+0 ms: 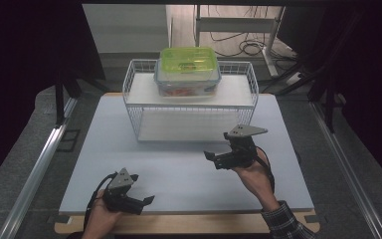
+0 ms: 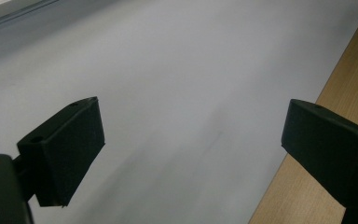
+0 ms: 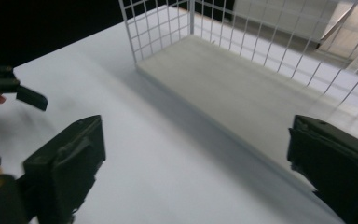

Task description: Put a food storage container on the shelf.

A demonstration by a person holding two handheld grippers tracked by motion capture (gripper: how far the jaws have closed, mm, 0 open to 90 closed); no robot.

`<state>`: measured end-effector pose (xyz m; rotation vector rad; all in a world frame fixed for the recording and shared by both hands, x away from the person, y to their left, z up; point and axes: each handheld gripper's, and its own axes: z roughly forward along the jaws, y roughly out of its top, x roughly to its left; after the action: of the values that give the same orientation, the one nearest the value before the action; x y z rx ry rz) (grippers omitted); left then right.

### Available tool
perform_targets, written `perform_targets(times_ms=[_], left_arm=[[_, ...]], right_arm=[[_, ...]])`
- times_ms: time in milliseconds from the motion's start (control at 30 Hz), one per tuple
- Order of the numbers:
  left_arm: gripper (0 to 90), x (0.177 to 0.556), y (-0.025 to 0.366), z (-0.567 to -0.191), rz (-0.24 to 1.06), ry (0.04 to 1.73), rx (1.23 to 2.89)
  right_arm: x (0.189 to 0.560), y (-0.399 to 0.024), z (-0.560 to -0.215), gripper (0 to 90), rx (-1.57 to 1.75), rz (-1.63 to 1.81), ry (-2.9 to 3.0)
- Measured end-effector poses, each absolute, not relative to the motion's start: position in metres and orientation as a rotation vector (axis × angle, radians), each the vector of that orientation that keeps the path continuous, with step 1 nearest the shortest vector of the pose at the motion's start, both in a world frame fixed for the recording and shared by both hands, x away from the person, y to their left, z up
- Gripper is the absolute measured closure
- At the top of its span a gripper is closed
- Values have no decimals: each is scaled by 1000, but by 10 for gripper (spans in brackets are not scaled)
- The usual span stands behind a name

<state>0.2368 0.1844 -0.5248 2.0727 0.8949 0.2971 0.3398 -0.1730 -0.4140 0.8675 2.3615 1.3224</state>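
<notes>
The white wire rack (image 1: 189, 102) is taken as landmark, standing at the far middle of the white table top (image 1: 179, 169). A clear food box with a green lid (image 1: 187, 71) is seen on the rack's upper shelf. The right gripper (image 1: 218, 149) is held just in front of the rack's right end, jaws spread wide, nothing between them. The left gripper (image 1: 142, 191) is held well in front of the rack, to its left, near the table's edge, jaws wide, empty.
</notes>
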Motion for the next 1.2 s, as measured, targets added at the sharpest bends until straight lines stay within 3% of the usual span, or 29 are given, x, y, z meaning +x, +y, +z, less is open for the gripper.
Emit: perform_targets(times_ms=[1200], left_arm=[[59,236,185,-524,307,898,2056]], right_arm=[[305,-196,-436,0,882,1261,2330]])
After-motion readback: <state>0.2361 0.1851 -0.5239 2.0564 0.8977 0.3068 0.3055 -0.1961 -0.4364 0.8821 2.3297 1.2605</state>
